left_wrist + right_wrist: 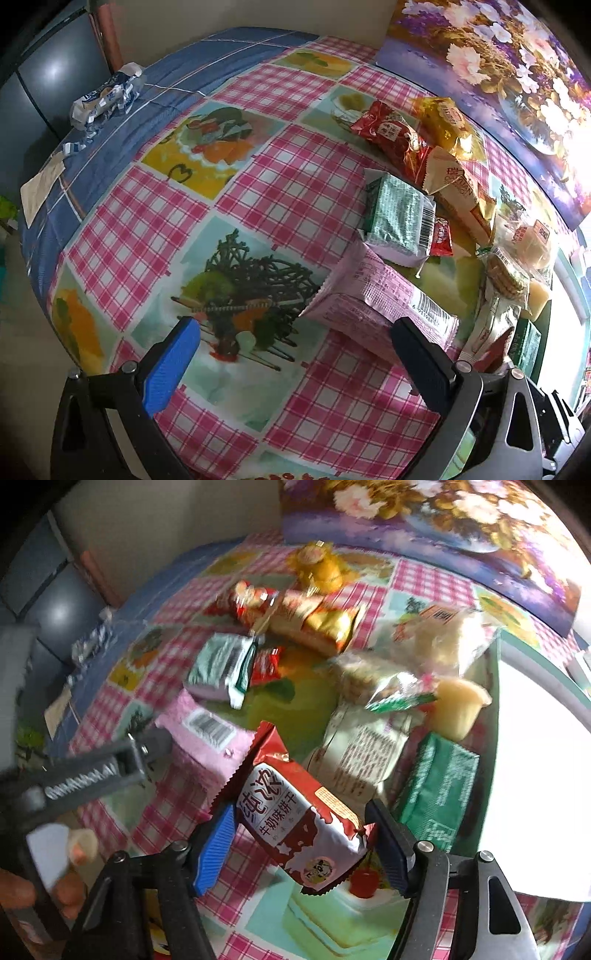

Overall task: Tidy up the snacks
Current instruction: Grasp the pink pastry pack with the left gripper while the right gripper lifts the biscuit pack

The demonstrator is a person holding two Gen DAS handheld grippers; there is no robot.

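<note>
- The red and white biscuit pack (306,823) is tilted, with its red end up. It sits in front of the pink pack.
- The pink pack (207,734) lies flat on the cloth, barcode side up.
- The small green pack (218,664) lies just behind the pink pack, on top of a pale purple one.
- A tiny red packet (266,664) touches that green pack.
- The long gold and cream pack (314,622) lies farther back than the pink pack.
- The big green pack (437,786) lies well to the right of the pink pack, beside the yellow jelly cup (460,710).
</note>
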